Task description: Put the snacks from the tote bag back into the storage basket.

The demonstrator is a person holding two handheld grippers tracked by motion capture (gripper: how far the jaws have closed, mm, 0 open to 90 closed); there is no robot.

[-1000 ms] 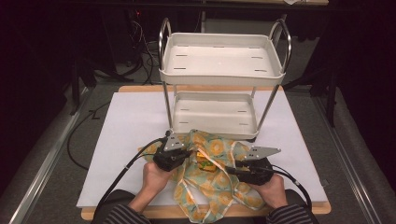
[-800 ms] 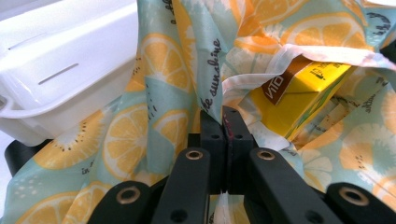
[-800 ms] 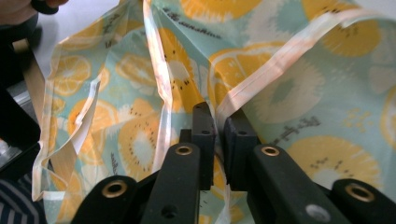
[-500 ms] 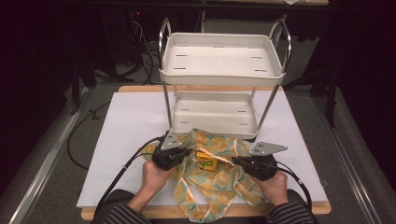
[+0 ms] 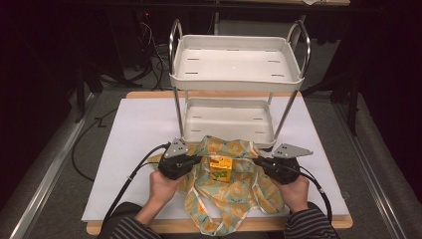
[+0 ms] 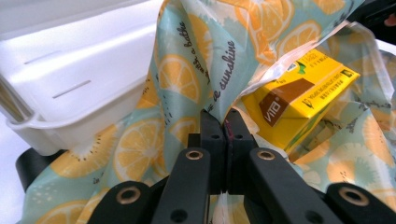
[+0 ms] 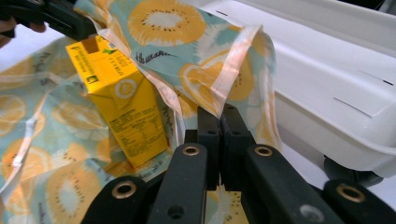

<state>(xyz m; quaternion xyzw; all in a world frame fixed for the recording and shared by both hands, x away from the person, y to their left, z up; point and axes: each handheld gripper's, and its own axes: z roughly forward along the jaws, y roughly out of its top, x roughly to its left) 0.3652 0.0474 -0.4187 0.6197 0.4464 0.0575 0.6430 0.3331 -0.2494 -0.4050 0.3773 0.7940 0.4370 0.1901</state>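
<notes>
L gripper (image 5: pixel 195 160) & R gripper (image 5: pixel 260 163) fingers both clamped on bag (image 5: pixel 234 191) rim, 9 & 3 o'clock of yellow carton (image 5: pixel 220 169); R's just closed.

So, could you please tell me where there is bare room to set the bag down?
The white board is bare left of the cart and on its right strip. Both cart shelves hold nothing. It is crowded at the near middle, around the bag and yellow carton.
</notes>
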